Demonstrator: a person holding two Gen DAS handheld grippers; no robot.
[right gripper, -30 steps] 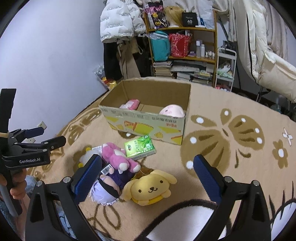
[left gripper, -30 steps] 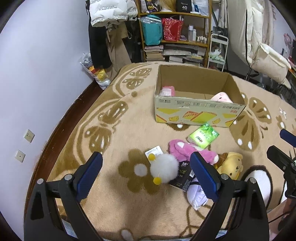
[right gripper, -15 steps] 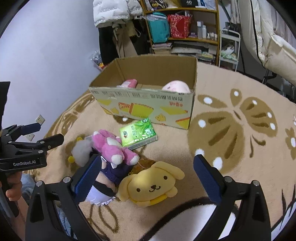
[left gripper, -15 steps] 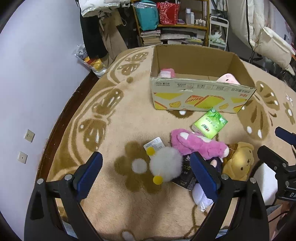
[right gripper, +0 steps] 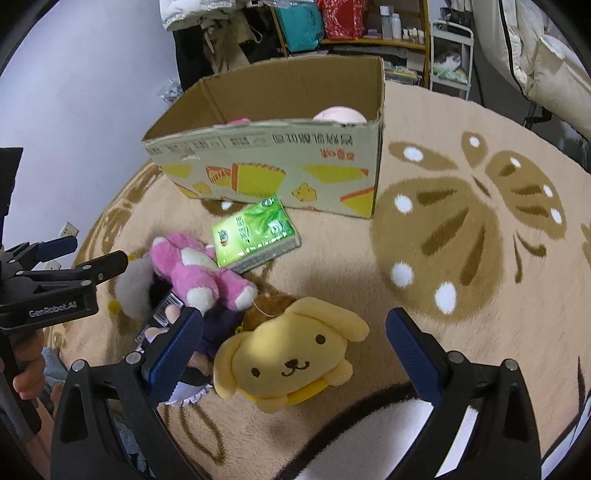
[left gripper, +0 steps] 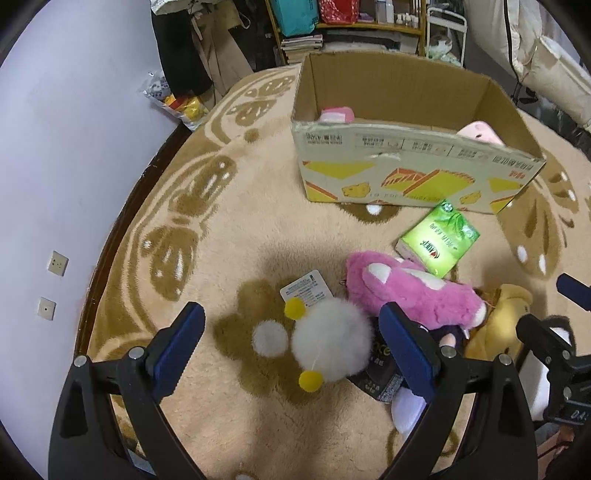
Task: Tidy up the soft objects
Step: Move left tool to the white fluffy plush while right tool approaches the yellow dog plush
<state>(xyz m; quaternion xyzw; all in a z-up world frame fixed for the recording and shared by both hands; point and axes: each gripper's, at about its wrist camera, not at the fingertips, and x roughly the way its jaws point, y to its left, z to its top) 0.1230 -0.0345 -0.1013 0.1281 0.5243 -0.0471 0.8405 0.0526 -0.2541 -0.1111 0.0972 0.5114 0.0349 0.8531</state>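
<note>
A pile of soft toys lies on the rug in front of an open cardboard box (left gripper: 406, 177). My left gripper (left gripper: 291, 347) is open and hangs just above a white fluffy ball toy (left gripper: 330, 341) with yellow pompoms. Beside it lie a pink plush (left gripper: 410, 291), a purple doll (right gripper: 207, 332) and a green tissue pack (left gripper: 437, 240). My right gripper (right gripper: 291, 350) is open over a yellow dog plush (right gripper: 291, 360). The box (right gripper: 280, 173) holds a pink item (left gripper: 336, 115) and a pale pink plush (left gripper: 480, 133).
A beige rug with brown butterfly pattern (right gripper: 469, 229) covers the floor. A wall with sockets (left gripper: 59, 263) runs along the left. Shelves (left gripper: 354, 22), hanging coats and a white trolley (right gripper: 450, 59) stand behind the box. A paper tag (left gripper: 306, 288) lies by the white toy.
Both grippers have moved down and forward toward the pile. The toys now look larger and sit between the jaws. Nothing has been grasped.
</note>
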